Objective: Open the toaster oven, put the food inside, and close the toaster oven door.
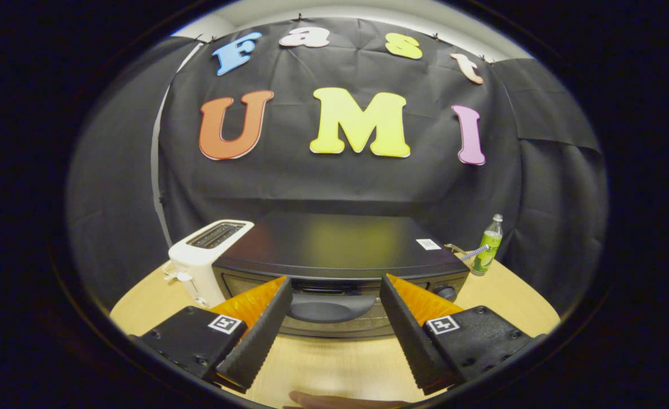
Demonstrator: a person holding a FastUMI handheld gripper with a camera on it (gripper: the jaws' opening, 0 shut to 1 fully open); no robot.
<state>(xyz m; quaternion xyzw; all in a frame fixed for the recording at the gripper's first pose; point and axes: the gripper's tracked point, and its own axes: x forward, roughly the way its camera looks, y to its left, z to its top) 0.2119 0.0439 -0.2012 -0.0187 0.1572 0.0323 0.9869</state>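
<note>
A black toaster oven (340, 241) stands on the wooden table (499, 295), just ahead of my fingers, and I look down on its flat top. Its door is shut. The dark curved door handle (328, 309) lies in the gap between my two fingers, slightly beyond them and below their tips. My gripper (334, 279) is open wide with nothing between its fingers. A round knob (445, 292) sits at the oven's front right, beside my right finger. A brownish rounded thing (334, 400) shows at the near table edge below the fingers; I cannot tell what it is.
A white slot toaster (206, 258) stands against the oven's left side. A green bottle (489, 247) stands behind the oven's right corner, with a small item beside it. Bare tabletop lies between the oven front and me.
</note>
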